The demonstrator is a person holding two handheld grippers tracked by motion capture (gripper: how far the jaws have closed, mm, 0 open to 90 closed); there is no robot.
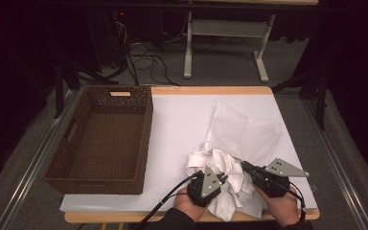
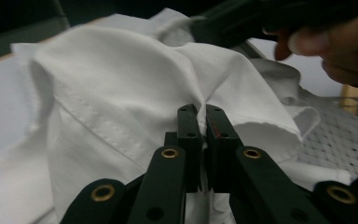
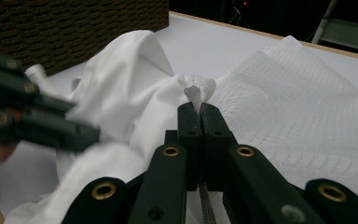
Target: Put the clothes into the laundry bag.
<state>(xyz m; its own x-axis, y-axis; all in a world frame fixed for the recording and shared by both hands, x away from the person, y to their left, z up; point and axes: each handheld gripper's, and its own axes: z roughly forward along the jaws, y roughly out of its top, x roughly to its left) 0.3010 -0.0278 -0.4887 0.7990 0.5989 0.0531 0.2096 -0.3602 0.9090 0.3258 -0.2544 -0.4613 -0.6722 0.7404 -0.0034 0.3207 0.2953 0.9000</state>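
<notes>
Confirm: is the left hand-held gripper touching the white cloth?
Touching. The left gripper view shows the left hand-held gripper with its jaws closed on a pinched fold of the white cloth.

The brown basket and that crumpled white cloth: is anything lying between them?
Nothing; in the high view only bare white table cover separates the basket from the cloth.

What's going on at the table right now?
A person works a crumpled white garment at the table's near edge with both grippers. The left gripper has its jaws shut on a fold of it; the right gripper is shut on another bit of the fabric. A mesh bag lies beneath; the wicker basket sits left.
</notes>
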